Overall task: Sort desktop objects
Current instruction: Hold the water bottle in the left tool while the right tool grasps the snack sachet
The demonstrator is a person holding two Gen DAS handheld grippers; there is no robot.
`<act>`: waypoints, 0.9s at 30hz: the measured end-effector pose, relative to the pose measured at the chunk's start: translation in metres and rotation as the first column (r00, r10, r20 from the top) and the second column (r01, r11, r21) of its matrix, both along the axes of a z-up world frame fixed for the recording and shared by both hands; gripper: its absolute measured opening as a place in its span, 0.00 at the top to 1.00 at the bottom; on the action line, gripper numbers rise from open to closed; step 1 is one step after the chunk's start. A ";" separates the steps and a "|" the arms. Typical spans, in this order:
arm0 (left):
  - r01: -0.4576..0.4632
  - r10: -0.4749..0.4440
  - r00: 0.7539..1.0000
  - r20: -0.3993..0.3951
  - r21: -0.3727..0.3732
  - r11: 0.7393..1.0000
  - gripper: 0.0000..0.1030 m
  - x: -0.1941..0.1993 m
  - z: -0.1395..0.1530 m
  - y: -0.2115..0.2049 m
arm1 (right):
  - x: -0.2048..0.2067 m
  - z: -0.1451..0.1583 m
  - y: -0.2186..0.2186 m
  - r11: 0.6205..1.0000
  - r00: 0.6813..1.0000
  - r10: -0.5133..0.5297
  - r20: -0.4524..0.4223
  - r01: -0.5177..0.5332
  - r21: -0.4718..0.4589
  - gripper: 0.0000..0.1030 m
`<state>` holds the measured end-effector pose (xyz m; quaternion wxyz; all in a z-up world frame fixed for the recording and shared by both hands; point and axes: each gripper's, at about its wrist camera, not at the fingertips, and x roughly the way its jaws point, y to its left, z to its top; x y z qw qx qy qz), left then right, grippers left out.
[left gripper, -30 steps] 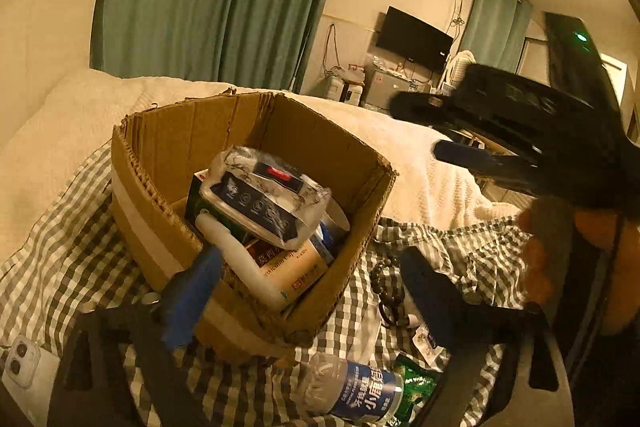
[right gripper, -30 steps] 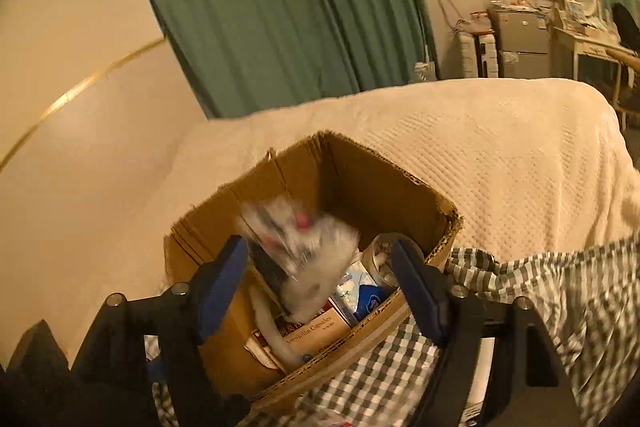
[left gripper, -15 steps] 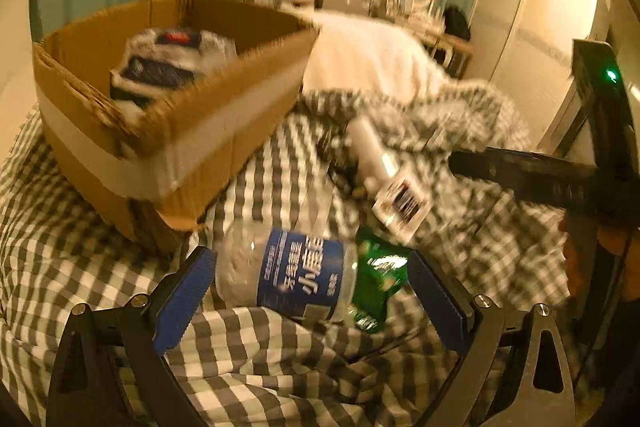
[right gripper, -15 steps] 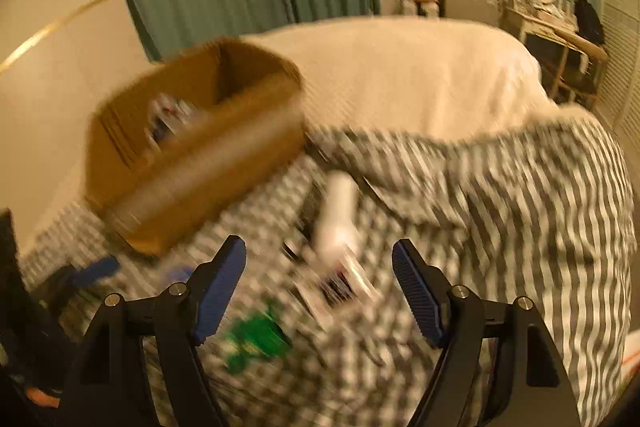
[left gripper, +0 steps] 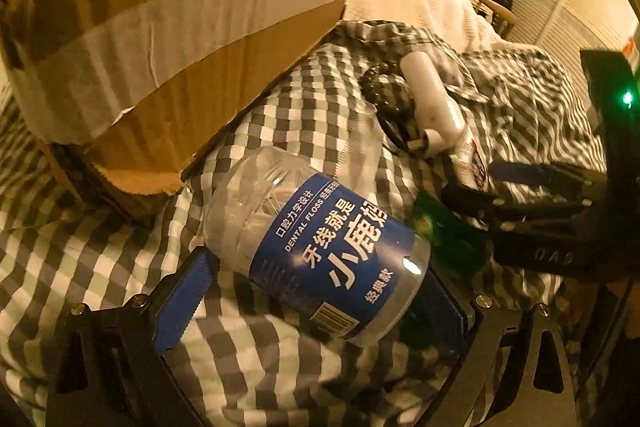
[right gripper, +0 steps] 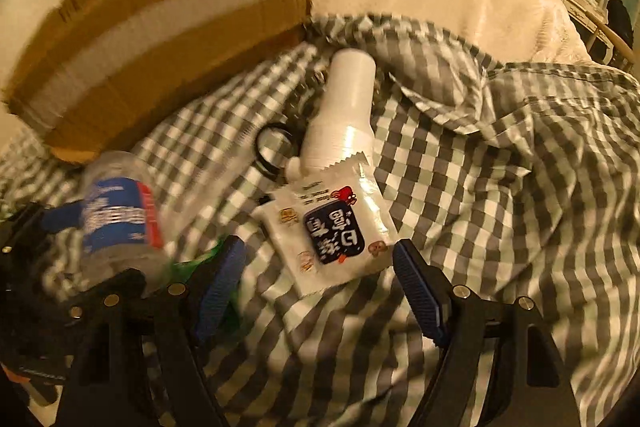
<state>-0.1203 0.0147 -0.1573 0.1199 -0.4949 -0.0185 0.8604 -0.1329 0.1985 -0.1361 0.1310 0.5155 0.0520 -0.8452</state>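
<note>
1. Clearly, two pickups are in hand at once, so treat each gripper separately. The left gripper (left gripper: 316,303) stands wide, its blue pads on either side of the dental floss jar (left gripper: 320,247), which lies on its side on the checked cloth (left gripper: 100,259). I cannot tell whether the pads touch the jar yet.

2. Close across the labelled body, not the clear domed end ahead of the fingers; the round plastic looks slippery and likely to roll or squirt forward if pinched off-centre.

3. Just to the right of the left gripper's right finger lies a green packet (left gripper: 448,227), partly under the jar. Keep that finger from snagging it as the jaws close.

4. The right gripper (right gripper: 318,283) is also wide and holds nothing. The white snack sachet (right gripper: 332,231) lies flat between and just ahead of its fingertips, its far edge overlapping the white bottle (right gripper: 344,115) beyond.

5. A flat sachet gives little to grip: tip the fingers down into the soft cloth and pinch across its width, taking care not to gather a fold of fabric with it.

6. A black ring (right gripper: 274,151) lies ahead and left of the right gripper, beside the bottle; leave it for now.

7. The cardboard box (left gripper: 160,27) sits ahead and to the left of both tools, close enough for a short lift over its taped wall.
</note>
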 end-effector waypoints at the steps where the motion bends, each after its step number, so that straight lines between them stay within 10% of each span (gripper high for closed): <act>1: -0.003 0.003 1.000 0.003 0.011 1.000 0.03 -0.001 -0.001 -0.001 | -0.003 -0.003 -0.001 1.000 1.000 0.000 0.008 0.000 0.007 0.26; 6: 0.025 -0.025 1.000 -0.009 0.048 0.999 0.05 0.004 0.001 -0.003 | -0.005 -0.006 0.001 1.000 1.000 -0.012 0.005 0.012 0.011 0.27; 10: 0.052 -0.051 0.998 -0.024 0.042 0.998 0.11 0.007 0.004 0.003 | -0.001 -0.002 0.008 1.000 1.000 -0.029 -0.002 0.029 -0.009 0.51; 27: 0.054 -0.055 0.998 0.004 0.062 0.997 0.24 0.008 0.003 0.005 | 0.025 0.012 0.025 0.994 0.999 -0.049 -0.020 0.047 -0.099 0.56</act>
